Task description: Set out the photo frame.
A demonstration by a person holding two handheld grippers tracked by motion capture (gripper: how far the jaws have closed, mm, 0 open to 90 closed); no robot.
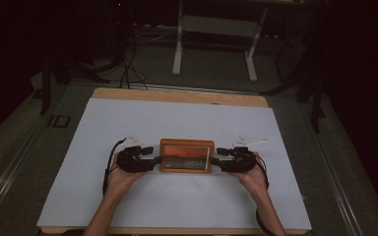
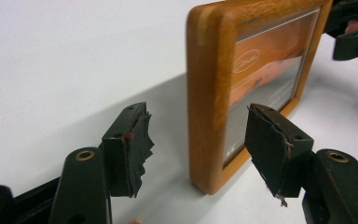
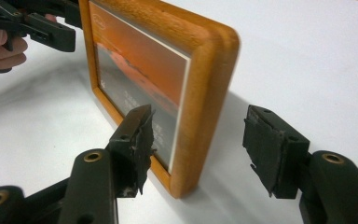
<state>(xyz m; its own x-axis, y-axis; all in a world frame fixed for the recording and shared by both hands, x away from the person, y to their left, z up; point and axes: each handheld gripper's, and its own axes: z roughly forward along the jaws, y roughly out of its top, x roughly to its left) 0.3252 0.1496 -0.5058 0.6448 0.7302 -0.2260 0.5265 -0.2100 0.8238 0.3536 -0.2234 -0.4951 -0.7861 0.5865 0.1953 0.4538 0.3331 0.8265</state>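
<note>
Wooden picture frame (image 1: 186, 156) standing upright on the white table (image 1: 177, 123), just toward 6 o'clock of centre, orange print facing the person. Left claw (image 2: 196, 140) at its 9 o'clock end, jaws wide, straddling the frame's edge without touching. Right claw (image 3: 198, 144) at the 3 o'clock end, likewise wide astride the edge.

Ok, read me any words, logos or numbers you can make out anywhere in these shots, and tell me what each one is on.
None can be read.
Picture in the wooden frame: a white script logo inside an oval at the upper corner, too blurred to read.
Same picture, lower dark band: lines of small pale print, too small and blurred to read.
Both grippers and the white table cover: no text visible.
</note>
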